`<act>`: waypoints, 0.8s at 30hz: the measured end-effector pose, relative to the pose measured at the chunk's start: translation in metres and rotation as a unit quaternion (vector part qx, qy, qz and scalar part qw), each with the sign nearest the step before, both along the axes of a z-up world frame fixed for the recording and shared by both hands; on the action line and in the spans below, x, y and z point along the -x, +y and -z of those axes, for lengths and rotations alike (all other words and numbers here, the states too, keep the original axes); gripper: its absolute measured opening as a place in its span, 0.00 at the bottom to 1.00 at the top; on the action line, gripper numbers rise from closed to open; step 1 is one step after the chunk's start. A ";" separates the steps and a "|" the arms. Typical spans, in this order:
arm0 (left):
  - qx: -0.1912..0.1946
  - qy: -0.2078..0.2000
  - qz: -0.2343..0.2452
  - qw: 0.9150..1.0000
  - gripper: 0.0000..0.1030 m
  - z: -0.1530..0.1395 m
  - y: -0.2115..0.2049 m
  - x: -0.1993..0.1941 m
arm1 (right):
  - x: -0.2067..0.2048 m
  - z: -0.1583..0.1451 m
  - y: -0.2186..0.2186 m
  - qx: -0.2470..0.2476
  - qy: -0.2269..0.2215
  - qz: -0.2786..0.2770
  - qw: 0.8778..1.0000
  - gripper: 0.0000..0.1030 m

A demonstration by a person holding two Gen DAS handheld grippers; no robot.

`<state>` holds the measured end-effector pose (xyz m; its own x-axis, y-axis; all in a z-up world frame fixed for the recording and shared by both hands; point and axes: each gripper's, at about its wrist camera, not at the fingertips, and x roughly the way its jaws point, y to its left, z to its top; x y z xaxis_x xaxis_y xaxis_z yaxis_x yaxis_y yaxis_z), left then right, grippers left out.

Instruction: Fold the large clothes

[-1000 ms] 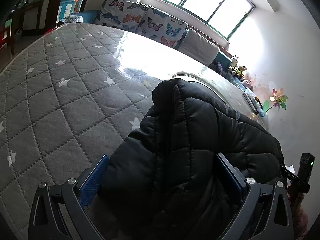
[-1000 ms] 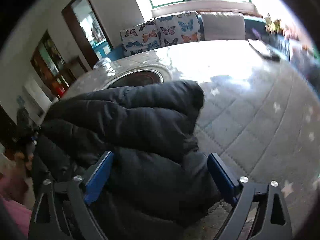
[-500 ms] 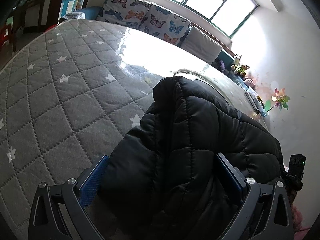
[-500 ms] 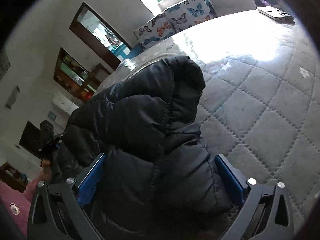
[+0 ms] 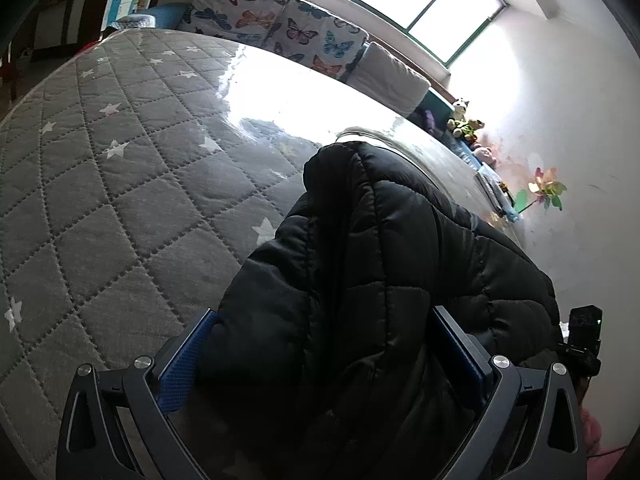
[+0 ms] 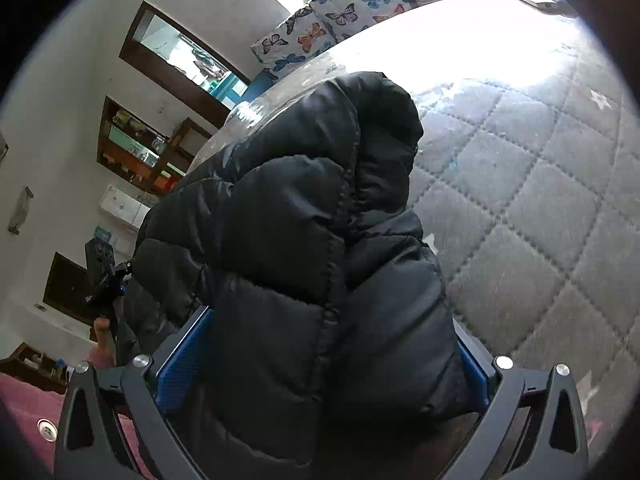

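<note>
Both the left gripper (image 5: pixel 320 354) and the right gripper (image 6: pixel 322 354) are clamped on the black puffer jacket (image 5: pixel 384 280), bunched above the quilted mattress (image 5: pixel 120 208). This looks like mid-fold carrying; next, the held edge needs laying down flat and aligned.

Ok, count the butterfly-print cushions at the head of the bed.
3 in the left wrist view, side by side along the far edge of the mattress under the window: left, middle, right. A plain grey cushion follows; more may be hidden.

The black puffer jacket (image 5: pixel 384 280) hides both tongs' inner pad faces and its own lower edge.
</note>
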<state>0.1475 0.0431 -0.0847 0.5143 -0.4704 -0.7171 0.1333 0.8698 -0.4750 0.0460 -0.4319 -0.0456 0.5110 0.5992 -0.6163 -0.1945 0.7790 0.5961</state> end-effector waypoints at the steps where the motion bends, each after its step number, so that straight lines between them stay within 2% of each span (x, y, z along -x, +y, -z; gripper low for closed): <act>1: 0.003 0.002 0.000 1.000 1.00 0.001 0.001 0.000 | 0.002 0.001 0.000 -0.002 -0.001 0.003 1.000 1.00; 9: 0.023 0.014 0.009 1.000 1.00 0.008 0.005 0.000 | -0.007 -0.002 0.003 0.009 0.013 0.009 1.000 1.00; 19: 0.028 0.022 0.014 0.999 1.00 0.011 0.005 -0.005 | -0.007 -0.008 0.019 0.018 0.017 0.008 1.000 1.00; 24: 0.027 0.001 -0.001 1.000 1.00 0.016 0.007 -0.001 | -0.008 -0.006 0.016 0.018 0.018 0.003 1.000 1.00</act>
